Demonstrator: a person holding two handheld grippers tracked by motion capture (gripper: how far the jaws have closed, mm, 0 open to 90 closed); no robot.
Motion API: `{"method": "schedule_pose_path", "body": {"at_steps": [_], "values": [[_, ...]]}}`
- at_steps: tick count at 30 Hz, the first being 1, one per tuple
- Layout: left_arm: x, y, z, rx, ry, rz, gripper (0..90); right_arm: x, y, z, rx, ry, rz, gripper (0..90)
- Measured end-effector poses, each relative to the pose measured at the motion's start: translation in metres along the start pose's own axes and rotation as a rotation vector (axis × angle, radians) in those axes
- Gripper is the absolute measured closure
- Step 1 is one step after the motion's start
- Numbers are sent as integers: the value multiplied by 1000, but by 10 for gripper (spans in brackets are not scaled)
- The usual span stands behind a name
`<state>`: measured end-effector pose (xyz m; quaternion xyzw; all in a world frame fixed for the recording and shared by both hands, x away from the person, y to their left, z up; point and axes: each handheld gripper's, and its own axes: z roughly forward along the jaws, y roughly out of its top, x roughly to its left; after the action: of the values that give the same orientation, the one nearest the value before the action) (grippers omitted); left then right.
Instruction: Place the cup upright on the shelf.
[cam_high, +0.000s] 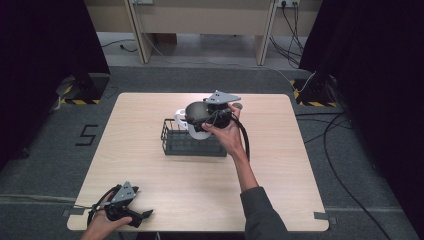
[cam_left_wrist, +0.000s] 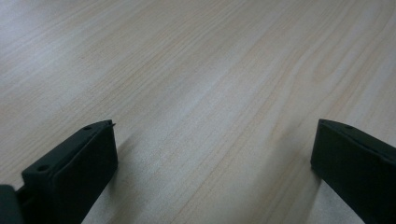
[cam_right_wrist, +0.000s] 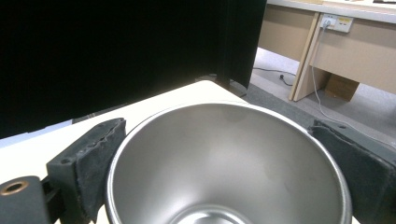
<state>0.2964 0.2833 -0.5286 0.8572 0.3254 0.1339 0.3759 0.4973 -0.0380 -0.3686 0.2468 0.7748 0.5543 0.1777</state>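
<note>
A pale wooden table (cam_high: 165, 200) stands in the middle of a grey floor, with black curtains (cam_high: 45, 45) hanging on both sides and a wooden desk (cam_high: 200, 20) against the far wall. Cables (cam_high: 345, 150) trail across the floor to the right of the table.

Near the table's centre sits a black wire basket (cam_high: 172, 145), long and low. A white cup (cam_high: 181, 119) rests at its far side, just beside the metal bowl (cam_high: 197, 112) that hangs above the basket.

The person's right hand (cam_high: 227, 132) reaches forward from a dark sleeve (cam_high: 260, 215) and holds the right gripper (cam_high: 212, 114) over the basket. In the right gripper view the steel bowl (cam_right_wrist: 224, 168) sits between the two padded jaws — one pad presses its rim on either side, so the gripper pinches the bowl and carries it clear of the table.

The left hand (cam_high: 102, 222) rests at the near left corner of the table with the left gripper (cam_high: 145, 215) lying low there. In the left gripper view its jaws stand spread wide apart — bare wood grain (cam_left_wrist: 210, 93) lies between them.
</note>
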Motion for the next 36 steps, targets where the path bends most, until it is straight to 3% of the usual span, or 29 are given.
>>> {"method": "schedule_pose_path", "body": {"at_steps": [10, 36], "values": [[0, 0, 0, 0, 0, 1, 0, -9, -5, 10, 20, -13, 12, 64], [0, 0, 0, 2, -1, 1, 0, -13, -27, 31, 82, -16, 19, 62]]}}
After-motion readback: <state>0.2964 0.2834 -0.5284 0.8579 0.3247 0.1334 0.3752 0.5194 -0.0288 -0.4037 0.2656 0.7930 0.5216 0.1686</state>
